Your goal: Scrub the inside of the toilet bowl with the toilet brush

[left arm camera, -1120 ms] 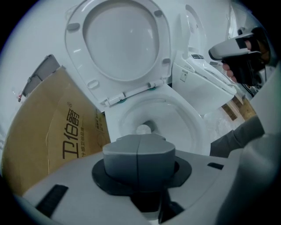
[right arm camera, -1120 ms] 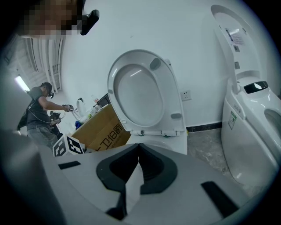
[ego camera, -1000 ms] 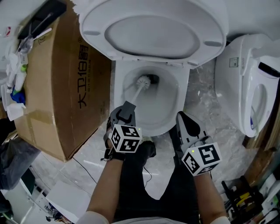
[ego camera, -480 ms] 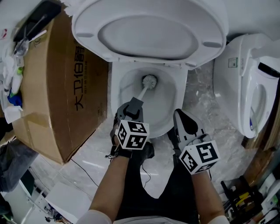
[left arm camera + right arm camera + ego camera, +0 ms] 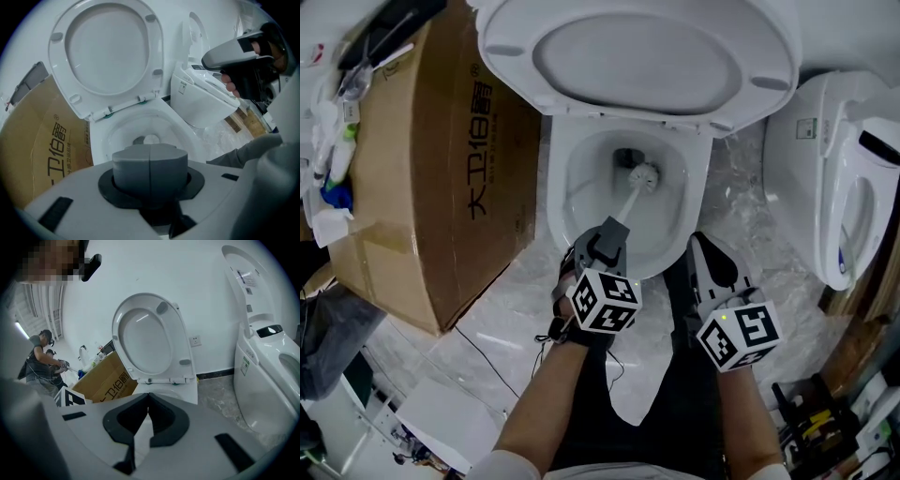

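Toilet brush (image 5: 630, 194) has its white head down inside the toilet bowl (image 5: 579, 187), up at 1 o'clock from the left claw (image 5: 607, 242), which is closed tight on its grey handle end, while the right claw (image 5: 703, 253), at 3 o'clock from the left one, is closed with nothing in it.

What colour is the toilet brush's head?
White. The toilet brush head shows best in the head view, inside the bowl.
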